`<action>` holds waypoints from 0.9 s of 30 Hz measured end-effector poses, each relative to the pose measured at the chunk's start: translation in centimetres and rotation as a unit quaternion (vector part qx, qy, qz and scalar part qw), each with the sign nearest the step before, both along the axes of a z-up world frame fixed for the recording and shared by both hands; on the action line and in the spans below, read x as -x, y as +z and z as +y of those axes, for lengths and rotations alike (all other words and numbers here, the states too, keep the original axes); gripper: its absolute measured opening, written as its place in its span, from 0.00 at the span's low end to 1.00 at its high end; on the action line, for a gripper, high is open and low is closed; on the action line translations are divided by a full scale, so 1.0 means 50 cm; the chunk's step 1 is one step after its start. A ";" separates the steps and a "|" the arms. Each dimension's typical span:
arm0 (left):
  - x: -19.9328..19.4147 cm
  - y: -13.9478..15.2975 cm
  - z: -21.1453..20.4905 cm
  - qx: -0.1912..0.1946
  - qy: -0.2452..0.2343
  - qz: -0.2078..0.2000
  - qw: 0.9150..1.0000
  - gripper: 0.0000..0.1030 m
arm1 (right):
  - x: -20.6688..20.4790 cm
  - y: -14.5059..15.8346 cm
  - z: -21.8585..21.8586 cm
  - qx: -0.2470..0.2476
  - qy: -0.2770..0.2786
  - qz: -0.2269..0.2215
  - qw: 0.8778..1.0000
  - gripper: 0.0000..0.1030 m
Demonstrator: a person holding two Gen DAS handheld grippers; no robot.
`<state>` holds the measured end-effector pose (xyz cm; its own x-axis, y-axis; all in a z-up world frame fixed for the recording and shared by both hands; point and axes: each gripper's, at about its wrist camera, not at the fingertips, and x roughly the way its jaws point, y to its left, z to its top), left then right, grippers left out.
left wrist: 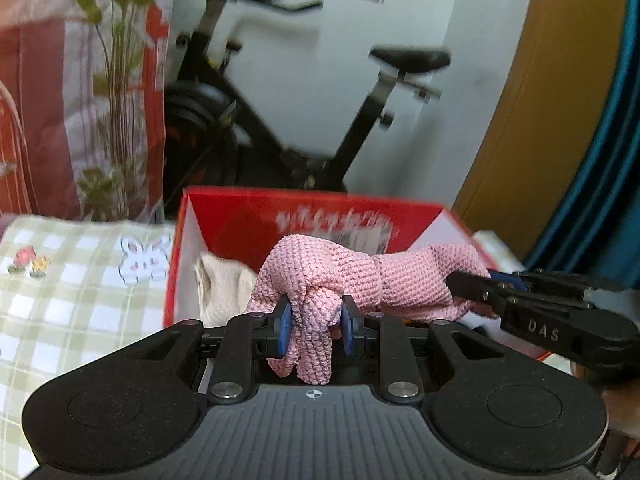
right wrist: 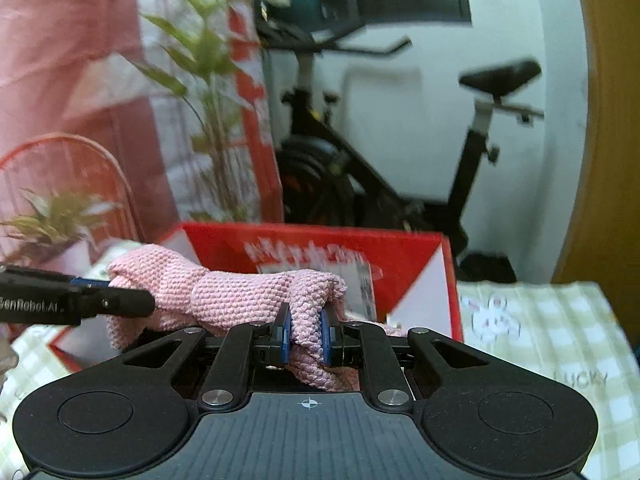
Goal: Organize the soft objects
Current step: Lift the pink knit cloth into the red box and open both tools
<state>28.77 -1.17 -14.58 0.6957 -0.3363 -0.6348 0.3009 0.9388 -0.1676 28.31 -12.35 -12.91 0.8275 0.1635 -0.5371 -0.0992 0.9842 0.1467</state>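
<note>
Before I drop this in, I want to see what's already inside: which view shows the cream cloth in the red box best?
The left wrist view: the cream cloth lies in the red box. The right wrist view hides it behind the pink knit cloth.

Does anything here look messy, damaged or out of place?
Nothing looks damaged or spilled. The pink knitted cloth is bunched and knotted, held at both ends by the left gripper and right gripper in front of the red box, where a cream cloth already lies.
</note>
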 end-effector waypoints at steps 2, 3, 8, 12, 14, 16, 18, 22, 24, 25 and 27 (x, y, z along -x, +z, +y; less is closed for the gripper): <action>-0.020 -0.022 -0.001 -0.012 -0.002 0.031 0.999 0.25 | -0.025 -0.023 0.000 -0.015 -0.002 0.035 0.999 0.13; -0.030 -0.034 0.001 -0.012 -0.003 0.052 0.999 0.25 | -0.035 -0.033 0.001 -0.018 -0.006 0.052 0.998 0.13; -0.046 -0.054 0.008 -0.009 -0.010 0.079 0.997 0.25 | -0.071 -0.078 0.010 -0.010 -0.012 0.116 0.993 0.13; -0.050 -0.062 -0.002 -0.024 -0.015 0.087 0.996 0.25 | -0.085 -0.085 0.024 -0.001 -0.012 0.139 0.990 0.13; -0.054 -0.069 -0.010 -0.027 -0.016 0.091 0.995 0.25 | -0.086 -0.086 0.026 -0.002 -0.011 0.146 0.989 0.13; -0.053 -0.073 -0.012 -0.028 -0.015 0.093 0.995 0.25 | -0.085 -0.093 0.023 -0.004 -0.013 0.151 0.988 0.13; -0.050 -0.074 -0.014 -0.027 -0.015 0.090 0.995 0.25 | -0.087 -0.097 0.020 -0.005 -0.015 0.153 0.988 0.13; -0.042 -0.062 -0.010 -0.017 -0.019 0.078 0.997 0.36 | -0.083 -0.096 0.018 0.000 -0.015 0.151 0.988 0.15; -0.041 -0.057 -0.009 -0.011 -0.024 0.070 0.997 0.47 | -0.076 -0.097 0.023 0.006 -0.021 0.139 0.990 0.16; -0.038 -0.053 -0.010 -0.010 -0.026 0.068 0.997 0.56 | -0.073 -0.097 0.024 0.009 -0.022 0.130 0.991 0.17; -0.026 -0.041 -0.006 -0.011 -0.028 0.056 0.998 0.65 | -0.068 -0.094 0.029 0.021 -0.026 0.123 0.992 0.22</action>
<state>30.08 -1.47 -16.61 0.6006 -0.3575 -0.7152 0.3340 0.9249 -0.1819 31.71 -10.92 -17.61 0.6775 0.0981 -0.7289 -0.0153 0.9927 0.1193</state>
